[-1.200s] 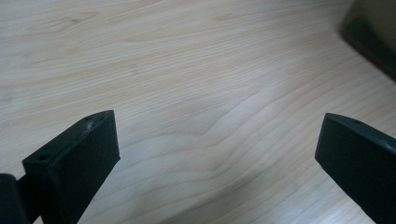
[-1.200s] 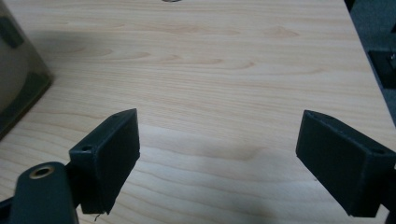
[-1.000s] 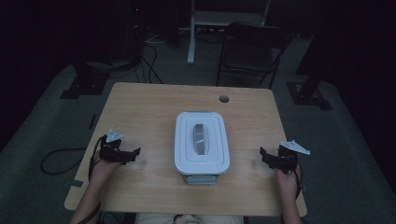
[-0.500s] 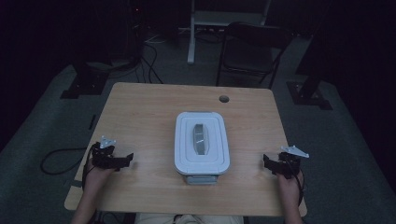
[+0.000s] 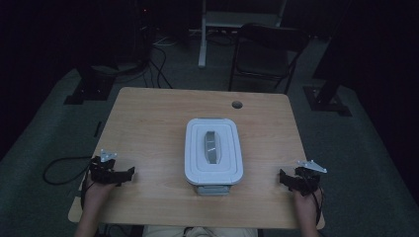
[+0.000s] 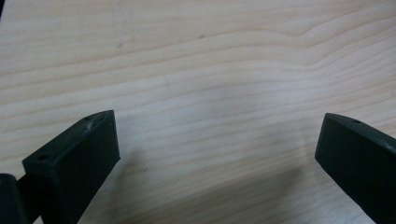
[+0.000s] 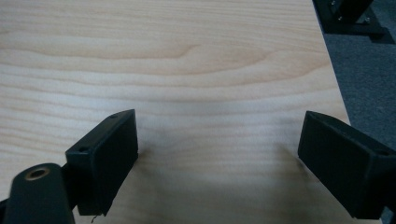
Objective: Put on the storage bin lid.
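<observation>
Box [image 5: 213,150]: rigid plastic, likely light, smooth lid; grab by lid handle [image 5: 213,146]. L gripper [image 5: 129,172] & R gripper [image 5: 282,177]: jaws wide apart, empty.

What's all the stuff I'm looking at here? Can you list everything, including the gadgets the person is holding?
Storage box: one, white lid with a grey handle, lid on, middle of the table.
Table: one, light wood, with a round cable hole near its far edge.
Chair: one, dark, on the floor beyond the table.
White stand: one, behind the table, beside the chair.
Dark stand bases: two, on the floor at far left and far right.
Left hand-held gripper: one, black, jaws open, near table's left edge.
Right hand-held gripper: one, black, jaws open, near table's right edge.
</observation>
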Tool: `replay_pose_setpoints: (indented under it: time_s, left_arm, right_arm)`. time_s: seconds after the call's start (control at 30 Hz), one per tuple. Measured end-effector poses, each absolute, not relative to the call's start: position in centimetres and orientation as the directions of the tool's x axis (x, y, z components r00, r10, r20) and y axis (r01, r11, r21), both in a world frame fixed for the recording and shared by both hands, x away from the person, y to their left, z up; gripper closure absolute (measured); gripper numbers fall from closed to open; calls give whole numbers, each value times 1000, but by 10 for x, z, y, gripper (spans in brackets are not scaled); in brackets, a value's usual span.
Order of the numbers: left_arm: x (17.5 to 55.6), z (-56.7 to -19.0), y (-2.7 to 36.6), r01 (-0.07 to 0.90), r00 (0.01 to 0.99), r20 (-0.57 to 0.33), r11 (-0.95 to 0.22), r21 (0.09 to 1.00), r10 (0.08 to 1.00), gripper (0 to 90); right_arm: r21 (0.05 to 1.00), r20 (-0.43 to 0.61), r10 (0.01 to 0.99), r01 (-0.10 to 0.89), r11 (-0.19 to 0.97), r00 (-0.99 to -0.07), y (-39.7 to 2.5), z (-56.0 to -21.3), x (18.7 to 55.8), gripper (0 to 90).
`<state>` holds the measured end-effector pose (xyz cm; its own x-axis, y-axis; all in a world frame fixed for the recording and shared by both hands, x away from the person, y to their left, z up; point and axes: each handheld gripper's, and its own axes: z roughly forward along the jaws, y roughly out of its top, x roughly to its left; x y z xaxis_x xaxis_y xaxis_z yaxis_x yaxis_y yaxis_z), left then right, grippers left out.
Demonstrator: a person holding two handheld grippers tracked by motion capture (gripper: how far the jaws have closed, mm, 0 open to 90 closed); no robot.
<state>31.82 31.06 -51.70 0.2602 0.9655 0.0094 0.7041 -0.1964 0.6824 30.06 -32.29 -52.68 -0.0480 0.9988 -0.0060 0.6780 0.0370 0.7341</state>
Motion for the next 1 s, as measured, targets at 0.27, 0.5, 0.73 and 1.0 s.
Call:
replay_pose_setpoints:
  time_s: [0.27,0.5,0.73,1.0]
  left_arm:
    - [319,-522,315,721,214,13,-167,673,977,4]
    - [319,-524,320,709,229,9,-173,684,973,4]
    - [322,-524,322,713,199,8,-150,685,980,4]
    - [326,-524,327,717,177,9,-135,683,984,4]
  right_arm:
    - [723,20,999,690,8,-32,-326,-527,299,119]
    - [721,12,999,693,12,-30,-325,-528,299,117]
    - [722,12,1000,692,5,-20,-326,-528,303,118]
    - [720,13,999,694,12,-31,-325,-527,308,118]
